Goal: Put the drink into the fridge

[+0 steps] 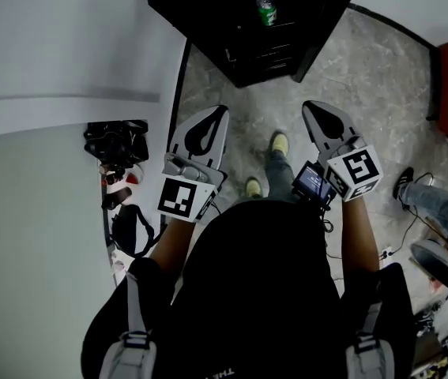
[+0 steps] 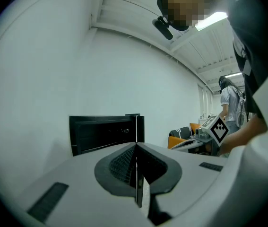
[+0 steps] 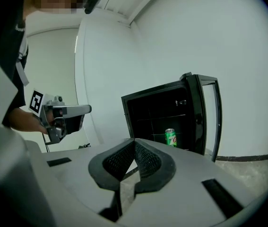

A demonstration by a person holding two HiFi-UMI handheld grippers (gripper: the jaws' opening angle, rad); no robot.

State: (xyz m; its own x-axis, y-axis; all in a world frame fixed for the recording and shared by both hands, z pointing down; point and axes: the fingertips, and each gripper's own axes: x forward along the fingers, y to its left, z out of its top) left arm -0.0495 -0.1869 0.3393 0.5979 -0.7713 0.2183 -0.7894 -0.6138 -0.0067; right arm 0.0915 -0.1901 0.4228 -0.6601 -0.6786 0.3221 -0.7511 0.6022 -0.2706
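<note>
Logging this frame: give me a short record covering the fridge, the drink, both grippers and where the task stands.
fridge: black fridge on the floor against the wall, door swung open
drink: green can upright on a shelf inside the fridge
left gripper: shut, nothing between the jaws
right gripper: shut, nothing between the jaws, apart from the can
task status: can is in the fridge; door not yet closed

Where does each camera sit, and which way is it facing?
Head view: on the head, steeply down at left gripper, right gripper, torso, shoes, fridge.
Left gripper view: along its shut jaws toward fridge; right gripper at right.
Right gripper view: along its shut jaws into fridge, at can; left gripper at left.
Shared: fridge.
</note>
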